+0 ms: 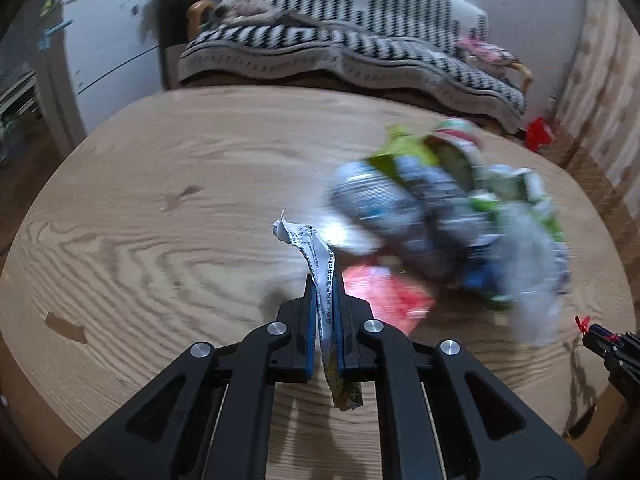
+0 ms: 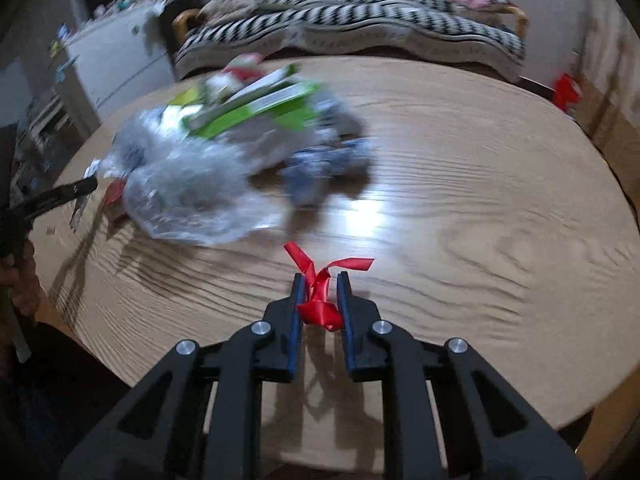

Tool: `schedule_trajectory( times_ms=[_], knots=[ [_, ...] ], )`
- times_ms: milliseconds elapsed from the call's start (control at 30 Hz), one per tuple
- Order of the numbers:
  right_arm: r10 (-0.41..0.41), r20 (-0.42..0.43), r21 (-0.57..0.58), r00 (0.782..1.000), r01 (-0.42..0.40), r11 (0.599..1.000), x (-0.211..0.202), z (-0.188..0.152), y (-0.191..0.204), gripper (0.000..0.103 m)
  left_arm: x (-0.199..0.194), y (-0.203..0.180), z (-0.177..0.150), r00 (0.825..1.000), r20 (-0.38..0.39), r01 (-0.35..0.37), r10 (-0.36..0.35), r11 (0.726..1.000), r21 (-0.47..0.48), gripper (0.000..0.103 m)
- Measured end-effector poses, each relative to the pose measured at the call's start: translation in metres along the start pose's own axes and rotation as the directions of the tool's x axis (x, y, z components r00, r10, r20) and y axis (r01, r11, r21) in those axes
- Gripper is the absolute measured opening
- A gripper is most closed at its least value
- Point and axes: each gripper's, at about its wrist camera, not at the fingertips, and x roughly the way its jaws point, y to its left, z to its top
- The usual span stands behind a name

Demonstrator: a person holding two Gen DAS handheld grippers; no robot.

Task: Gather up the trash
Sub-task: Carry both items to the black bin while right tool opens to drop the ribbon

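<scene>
Left gripper [image 1: 325, 292] clamped on printed wrapper [image 1: 310, 246], right gripper [image 2: 320, 292] pinching red ribbon [image 2: 320, 300]

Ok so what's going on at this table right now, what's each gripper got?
A person is clearing trash off a round wooden table with two hand-held grippers. The left gripper is clamped on a crumpled printed paper wrapper. The right gripper has a scrap of red ribbon between its fingers. A blurred pile of wrappers and clear plastic sits on the table.
</scene>
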Motion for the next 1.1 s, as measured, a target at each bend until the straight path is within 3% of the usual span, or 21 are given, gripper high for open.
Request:
schedule_trajectory(
  times_ms=[167, 267, 433, 667, 800, 933, 1100],
  knots=[
    [-0.100, 0.078, 0.142, 0.992, 0.088, 0.986, -0.051, -0.031, -0.071, 0.016, -0.024, -0.085, 0.000, 0.992, 0.028, 0.114, -0.119, 0.983, 0.143, 0.006],
    [-0.182, 0.097, 0.233, 0.979, 0.156, 0.960, -0.078, -0.054, -0.118, 0.016, -0.037, -0.149, -0.008, 0.980, 0.022, 0.188, -0.200, 0.948, 0.257, 0.006],
    [-0.293, 0.094, 0.399, 0.951, 0.234, 0.887, -0.122, -0.110, -0.201, 0.016, -0.055, -0.244, -0.024, 0.951, -0.007, 0.288, -0.308, 0.881, 0.376, 0.006],
    [-0.363, 0.025, 0.597, 0.931, 0.277, 0.753, -0.159, -0.185, -0.297, 0.017, -0.076, -0.372, -0.042, 0.916, -0.029, 0.360, -0.399, 0.792, 0.493, 0.006],
    [-0.345, -0.044, 0.688, 0.938, 0.278, 0.670, -0.167, -0.218, -0.342, 0.017, -0.087, -0.444, -0.068, 0.879, -0.077, 0.430, -0.471, 0.710, 0.558, 0.006],
    [-0.339, -0.078, 0.721, 0.938, 0.287, 0.630, -0.166, -0.228, -0.362, 0.017, -0.082, -0.496, -0.112, 0.815, -0.213, 0.554, -0.539, 0.617, 0.560, 0.006],
    [-0.287, -0.107, 0.759, 0.952, 0.265, 0.595, -0.155, -0.238, -0.374, 0.017, -0.064, -0.528, -0.155, 0.766, -0.342, 0.634, -0.545, 0.550, 0.544, 0.006]
  ],
)
